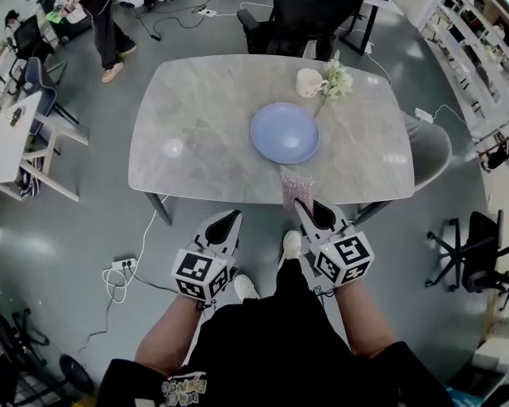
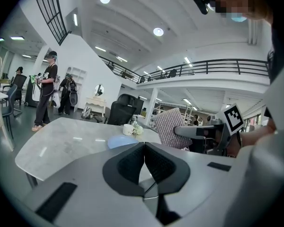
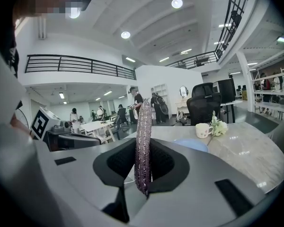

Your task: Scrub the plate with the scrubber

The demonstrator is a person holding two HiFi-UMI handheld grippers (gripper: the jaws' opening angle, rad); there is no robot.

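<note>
A pale blue plate [image 1: 285, 132] lies on the grey marble table [image 1: 195, 134], right of its middle; it also shows as the plate [image 2: 119, 141] and the plate [image 3: 193, 144]. My right gripper [image 1: 303, 201] hangs at the table's near edge, shut on a pinkish glittery scrubber [image 1: 293, 187] that stands upright between its jaws, the scrubber [image 3: 143, 145]. The same scrubber [image 2: 170, 126] shows in the left gripper view. My left gripper [image 1: 231, 220] is below the table's near edge, jaws together with nothing between them.
A cream mug [image 1: 308, 82] and a small bunch of white flowers [image 1: 337, 80] stand at the table's far right. A black office chair [image 1: 301, 19] is behind the table, a grey chair [image 1: 428, 147] at its right. A power strip [image 1: 123, 266] and cables lie on the floor.
</note>
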